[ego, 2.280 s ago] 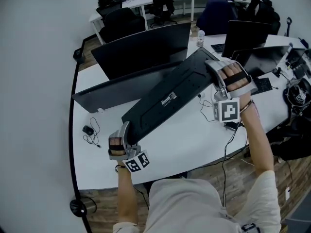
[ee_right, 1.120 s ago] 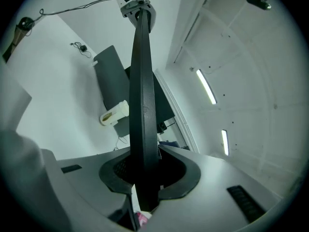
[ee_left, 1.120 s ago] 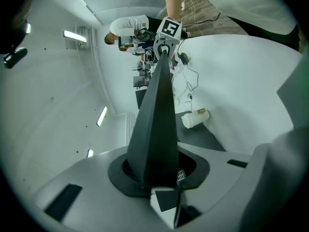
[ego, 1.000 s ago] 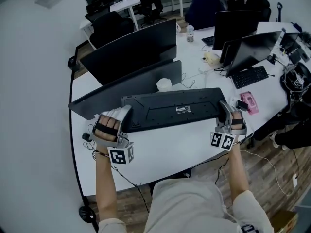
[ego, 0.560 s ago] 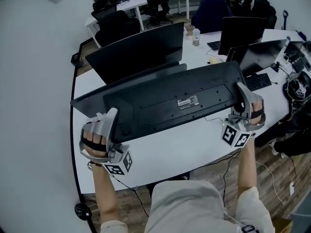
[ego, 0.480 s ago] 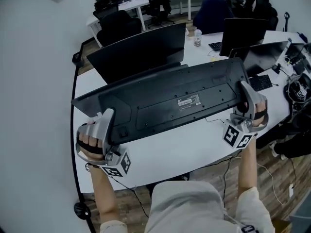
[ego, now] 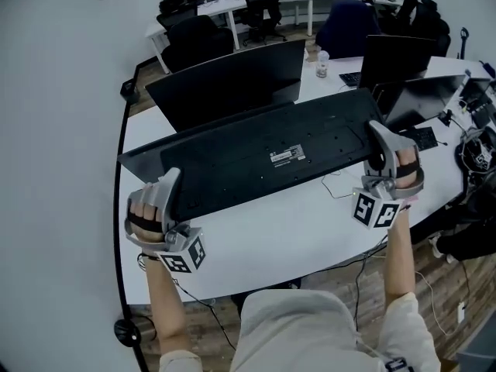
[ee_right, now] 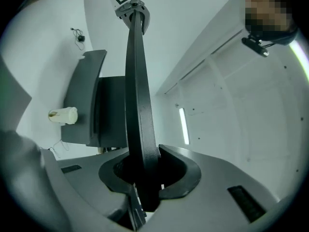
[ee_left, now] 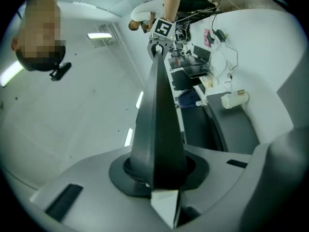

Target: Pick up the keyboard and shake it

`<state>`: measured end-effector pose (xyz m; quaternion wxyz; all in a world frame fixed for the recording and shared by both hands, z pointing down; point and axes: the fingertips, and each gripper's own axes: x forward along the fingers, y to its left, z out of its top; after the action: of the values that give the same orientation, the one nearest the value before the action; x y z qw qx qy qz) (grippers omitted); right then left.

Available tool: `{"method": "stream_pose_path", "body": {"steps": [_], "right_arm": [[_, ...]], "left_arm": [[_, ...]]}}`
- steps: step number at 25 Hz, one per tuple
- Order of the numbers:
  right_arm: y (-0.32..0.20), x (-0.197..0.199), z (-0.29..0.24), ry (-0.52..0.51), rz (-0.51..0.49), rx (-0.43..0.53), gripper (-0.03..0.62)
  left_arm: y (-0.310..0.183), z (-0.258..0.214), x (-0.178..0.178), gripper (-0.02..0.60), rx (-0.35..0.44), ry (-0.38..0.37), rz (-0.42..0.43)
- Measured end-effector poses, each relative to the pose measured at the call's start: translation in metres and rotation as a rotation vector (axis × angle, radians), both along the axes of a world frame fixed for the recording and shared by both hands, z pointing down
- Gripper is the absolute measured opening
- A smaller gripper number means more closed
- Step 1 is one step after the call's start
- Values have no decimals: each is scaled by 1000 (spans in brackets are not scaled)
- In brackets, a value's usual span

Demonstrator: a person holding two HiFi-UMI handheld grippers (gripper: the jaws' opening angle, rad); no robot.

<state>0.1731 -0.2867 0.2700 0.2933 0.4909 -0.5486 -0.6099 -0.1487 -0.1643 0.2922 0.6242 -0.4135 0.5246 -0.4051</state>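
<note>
Keyboard in the air: the long black plastic keyboard (ego: 271,157) is held clear above the curved white desk (ego: 294,231). Its underside faces the head camera, so its small white label shows. It slants across the picture, the right end higher in the frame and the left end lower. A wide black monitor (ego: 232,80) stands just behind it.

The left gripper (ego: 172,183) is clamped on the keyboard's left end. In the left gripper view the board's thin edge runs straight out from between the jaws, which press on both of its faces. The right gripper (ego: 377,139) grasps the right end in the same way, its jaws closed against the slim edge. Each gripper's marker cube faces the person, whose forearms reach up from the bottom of the head view.
</note>
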Motion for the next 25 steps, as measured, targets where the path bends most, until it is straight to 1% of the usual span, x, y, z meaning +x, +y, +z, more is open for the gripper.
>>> {"method": "stream_pose_path", "body": {"steps": [2, 5, 7, 9, 12, 14, 16, 18, 19, 20, 22, 25], "right_arm": [[-21, -12, 37, 65, -19, -110, 120], [-44, -29, 100, 173, -64, -283, 118], [-52, -37, 149, 211, -103, -396, 114], [-56, -40, 197, 194, -131, -504, 112], [-47, -44, 257, 119, -149, -664, 110], [-34, -50, 289, 70, -162, -767, 110], [-15, -57, 309, 31, -170, -838, 110], [4, -61, 314, 16, -167, -853, 110], [12, -62, 311, 20, -159, -842, 110], [18, -62, 305, 28, -147, -824, 110], [25, -60, 285, 58, -111, -779, 112], [22, -54, 241, 141, -46, -696, 114]], "left_arm": [[-18, 38, -9, 91, -119, 48, -6], [-38, 96, -23, 92, -327, 145, -11], [-41, 125, -28, 91, -439, 162, -30], [-41, 143, -27, 94, -515, 134, -36], [-40, 159, -27, 94, -643, 44, -28], [-41, 165, -31, 94, -732, -16, -11], [-42, 174, -39, 94, -813, -55, 13], [-43, 185, -50, 92, -895, -49, 33], [-43, 189, -56, 92, -923, -36, 47], [-42, 191, -60, 92, -934, -19, 64], [-42, 191, -66, 92, -904, 27, 104], [-40, 193, -65, 92, -804, 106, 158]]}}
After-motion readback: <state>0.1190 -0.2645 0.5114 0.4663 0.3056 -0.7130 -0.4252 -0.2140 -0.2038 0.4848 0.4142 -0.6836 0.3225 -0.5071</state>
